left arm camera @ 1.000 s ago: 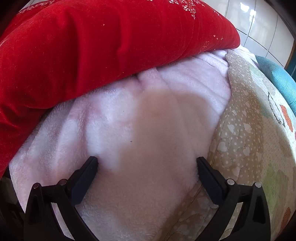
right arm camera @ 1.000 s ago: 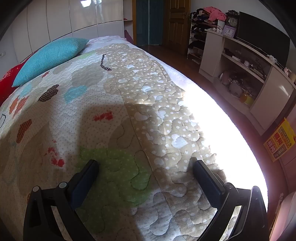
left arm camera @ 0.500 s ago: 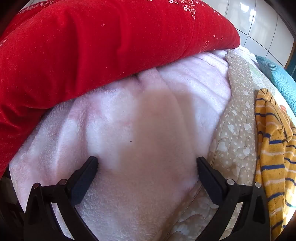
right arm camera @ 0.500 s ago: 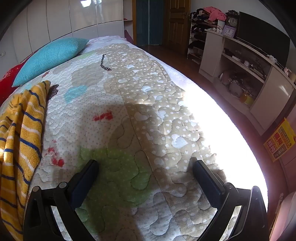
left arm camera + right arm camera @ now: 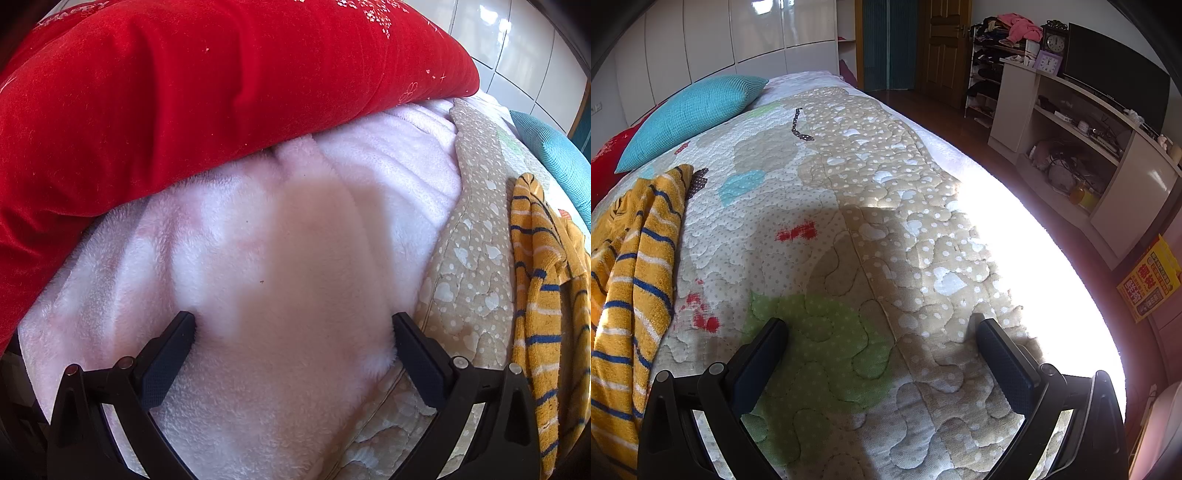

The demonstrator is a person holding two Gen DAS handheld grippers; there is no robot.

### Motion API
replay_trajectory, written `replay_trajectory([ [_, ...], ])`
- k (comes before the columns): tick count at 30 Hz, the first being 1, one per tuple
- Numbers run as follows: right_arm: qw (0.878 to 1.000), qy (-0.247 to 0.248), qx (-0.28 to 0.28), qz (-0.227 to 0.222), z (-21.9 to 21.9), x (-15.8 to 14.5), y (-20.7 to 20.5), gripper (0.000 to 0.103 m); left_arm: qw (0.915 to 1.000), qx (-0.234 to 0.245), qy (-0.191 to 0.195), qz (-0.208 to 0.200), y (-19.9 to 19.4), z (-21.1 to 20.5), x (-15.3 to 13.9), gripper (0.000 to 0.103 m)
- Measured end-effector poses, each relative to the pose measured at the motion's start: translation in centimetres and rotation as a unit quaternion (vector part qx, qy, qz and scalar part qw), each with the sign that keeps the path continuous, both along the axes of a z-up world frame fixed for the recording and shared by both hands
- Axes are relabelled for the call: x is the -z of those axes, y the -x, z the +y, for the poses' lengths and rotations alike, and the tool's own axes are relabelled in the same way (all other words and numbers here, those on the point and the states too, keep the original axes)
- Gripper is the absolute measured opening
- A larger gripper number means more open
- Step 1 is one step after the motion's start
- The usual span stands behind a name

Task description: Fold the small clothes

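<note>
The left hand-held gripper (image 5: pixel 293 332) has its jaws wide apart and holds nothing; it hovers low over a fluffy pale pink blanket (image 5: pixel 280 288), with both fingertips close to or brushing the pile. A red velvet cushion (image 5: pixel 192 85) lies on the far side of that blanket, overlapping its far edge. To the right of the pink blanket runs the beige dotted border of the patchwork quilt (image 5: pixel 469 280).

The right hand-held gripper (image 5: pixel 881 334) is also spread wide and empty, poised over the quilt's green patch and beige dotted strip on the bed. Bright sunlight washes out the bed's right edge.

The small garment, a mustard-yellow top with navy and white stripes (image 5: pixel 631 280), lies crumpled on the quilt at the left of the right wrist view and at the right edge of the left wrist view (image 5: pixel 543 295), apart from both grippers. A turquoise knitted pillow (image 5: pixel 690 110) rests farther up the bed, beyond the top.
</note>
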State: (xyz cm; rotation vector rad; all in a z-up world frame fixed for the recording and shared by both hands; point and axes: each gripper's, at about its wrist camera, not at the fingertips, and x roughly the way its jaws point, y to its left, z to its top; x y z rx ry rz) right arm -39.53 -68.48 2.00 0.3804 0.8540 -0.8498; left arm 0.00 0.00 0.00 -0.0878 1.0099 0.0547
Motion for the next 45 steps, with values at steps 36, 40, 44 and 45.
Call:
replay_trajectory([
  [36, 0.999, -0.022, 0.023, 0.013, 0.4, -0.6, 0.2, 0.102, 0.9977, 0.010, -0.037, -0.056, 6.6, -3.0, -5.2, 0.103],
  [40, 1.000, 0.002, 0.021, -0.008, 3.2, -3.0, 1.6, 0.098, 0.9917, 0.065, -0.055, -0.096, 11.1, -6.5, -8.2, 0.103],
  [44, 0.995, 0.069, -0.019, -0.067, 9.2, -6.9, 3.1, 0.099, 0.9822, 0.132, -0.059, -0.120, 14.6, -11.3, -10.2, 0.103],
  [45, 0.993, 0.078, -0.036, -0.079, 10.7, -7.5, 3.2, 0.101, 0.9806, 0.145, -0.059, -0.118, 15.3, -12.4, -10.3, 0.103],
])
